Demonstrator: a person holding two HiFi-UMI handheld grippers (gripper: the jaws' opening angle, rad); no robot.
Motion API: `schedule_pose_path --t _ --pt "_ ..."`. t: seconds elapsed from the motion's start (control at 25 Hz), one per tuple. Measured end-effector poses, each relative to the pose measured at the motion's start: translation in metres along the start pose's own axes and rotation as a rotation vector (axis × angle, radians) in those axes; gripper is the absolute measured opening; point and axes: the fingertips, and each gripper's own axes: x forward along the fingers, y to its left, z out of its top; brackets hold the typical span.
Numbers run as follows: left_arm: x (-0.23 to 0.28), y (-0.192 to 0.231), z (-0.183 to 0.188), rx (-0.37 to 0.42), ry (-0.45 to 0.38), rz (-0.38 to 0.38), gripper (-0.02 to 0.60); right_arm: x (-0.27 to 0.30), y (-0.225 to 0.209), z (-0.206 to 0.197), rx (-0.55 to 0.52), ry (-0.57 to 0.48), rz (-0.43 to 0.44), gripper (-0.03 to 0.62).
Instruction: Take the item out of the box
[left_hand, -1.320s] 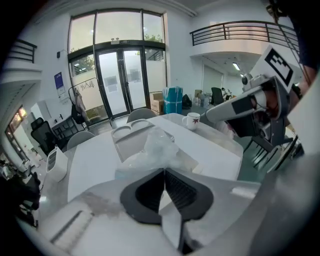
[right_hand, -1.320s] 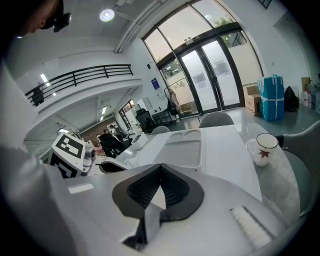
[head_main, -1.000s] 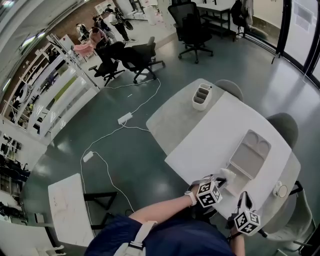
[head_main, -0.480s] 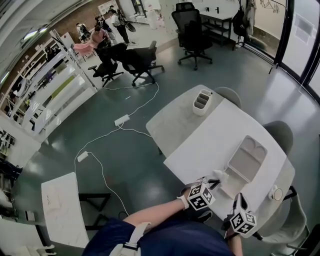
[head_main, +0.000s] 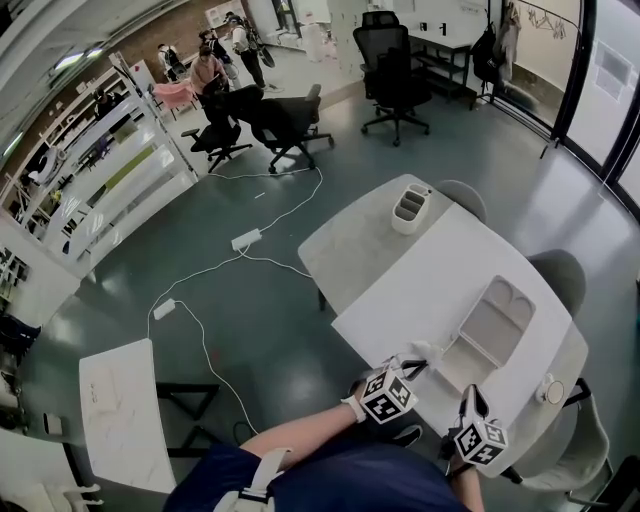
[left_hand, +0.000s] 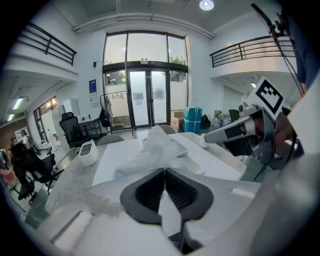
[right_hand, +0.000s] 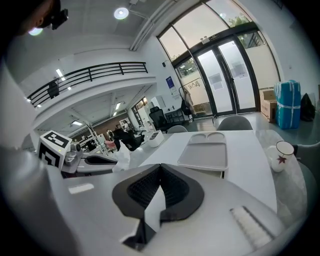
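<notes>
My left gripper (left_hand: 164, 171) had its jaws pinched together on a thin fold of the crumpled plastic packet (left_hand: 156, 145). The packet stood up just ahead of the jaw tips and spread off to their left. It was outside the grey tray (right_hand: 202, 152), held just beside the tray's near corner. From this gripper the tray lay directly beyond the packet, partly hidden behind the plastic. I could not tell whether the packet's lower edge touched the white table (right_hand: 250, 167).

My right gripper (right_hand: 160, 170) had its jaws closed on each other with nothing between them. It pointed across the table with the tray straight ahead, well apart from its tips. The tray's two round-ended compartments were at the end farthest from it. Near this gripper, on its left, was my left gripper with the packet bunched at its tip.

A white cup (right_hand: 283, 151) with a red mark stood off to the right of the right gripper, near the table's edge. A white divided organiser (left_hand: 88, 152) stood far ahead and to the left of the left gripper, at the table's far end.
</notes>
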Motion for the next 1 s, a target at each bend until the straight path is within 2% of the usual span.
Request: schedule_pose_path --t 0.72,1.0 --pt "-0.04 0.045 -0.057 -0.109 0.039 0.101 0.012 0.025 0.05 0.001 -0.053 0.016 0.078 0.002" --pt "-0.047 0.058 -0.069 -0.138 0.039 0.12 0.012 0.027 0.061 0.003 -0.06 0.016 0.078 0.002"
